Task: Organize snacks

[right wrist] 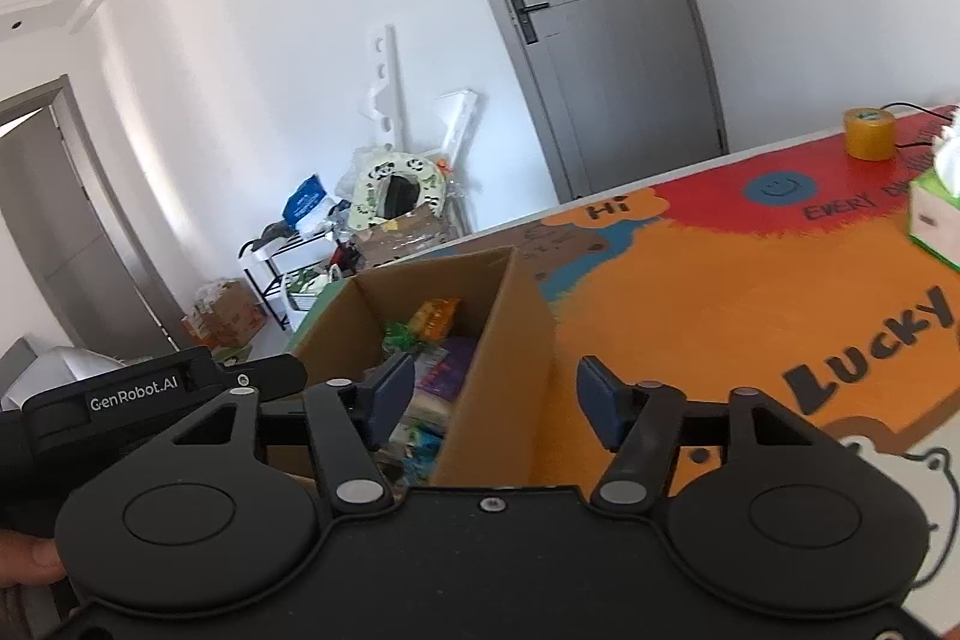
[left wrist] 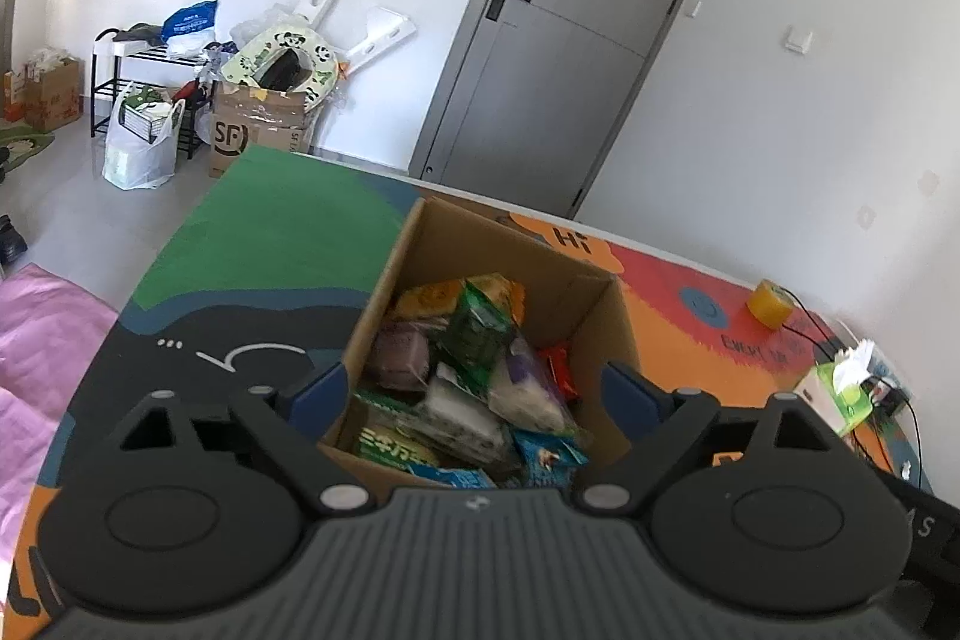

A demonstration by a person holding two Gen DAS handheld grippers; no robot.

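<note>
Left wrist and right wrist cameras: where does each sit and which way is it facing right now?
Left wrist: on the left gripper, looking down into the cardboard box of snack packets; its own open fingers straddle the box's near end.
Right wrist: on the right gripper, beside the box's right wall, open; the left gripper's body and a hand show at left.
Shared: box, colourful table mat, grey door, yellow tape roll, tissue box.

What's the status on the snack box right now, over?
Left gripper open, empty. Right gripper open, straddling the cardboard box wall, not gripping. Snack packets piled inside. Nothing in the way.
</note>
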